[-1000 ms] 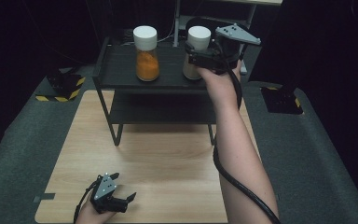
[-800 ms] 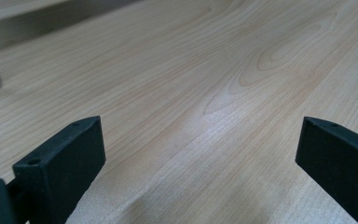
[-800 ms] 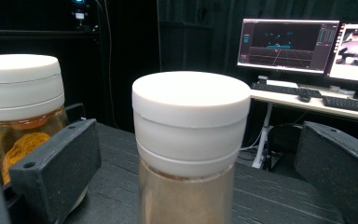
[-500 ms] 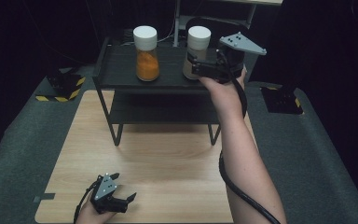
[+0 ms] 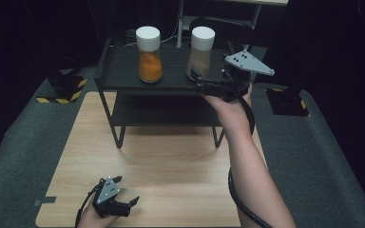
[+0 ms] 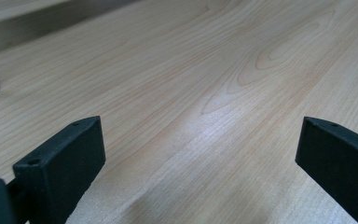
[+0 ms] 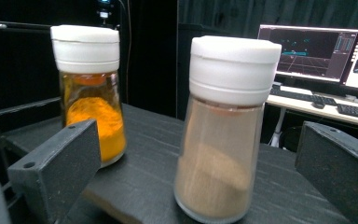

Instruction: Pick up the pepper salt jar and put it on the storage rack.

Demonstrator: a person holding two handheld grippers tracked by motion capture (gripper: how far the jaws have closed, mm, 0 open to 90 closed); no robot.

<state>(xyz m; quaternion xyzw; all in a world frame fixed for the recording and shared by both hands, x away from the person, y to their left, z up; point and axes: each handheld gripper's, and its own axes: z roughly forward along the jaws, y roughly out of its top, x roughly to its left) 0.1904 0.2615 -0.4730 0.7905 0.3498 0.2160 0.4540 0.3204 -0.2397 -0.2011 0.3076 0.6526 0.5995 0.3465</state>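
Observation:
Two glass jars with white caps stand upright on the top of a black two-tier shelf (image 5: 123, 76). One holds orange powder (image 5: 149, 54) (image 7: 91, 93), the other brown powder (image 5: 201, 52) (image 7: 223, 130). My right gripper (image 5: 200, 81) (image 7: 196, 135) hovers at the shelf's front edge just short of the brown jar, with its jaws wide open and nothing between them. In the right gripper view the brown jar stands between the jaw lines but beyond the tips. My left gripper (image 5: 127, 190) (image 6: 198, 135) rests open and low over the wooden table (image 6: 214, 70) near its front edge.
The shelf stands at the back of the light wooden table (image 5: 171, 161), with a lower tier (image 5: 161, 111) underneath. Grey carpet (image 5: 24, 142) surrounds the table, and a yellow-black striped block (image 5: 62, 90) lies at the left. Monitors (image 7: 307, 51) and a keyboard (image 7: 354, 111) sit behind the shelf.
My right gripper has drawn back from around the brown jar toward the shelf's front edge. The jar stays standing where it was. The left gripper has not moved.

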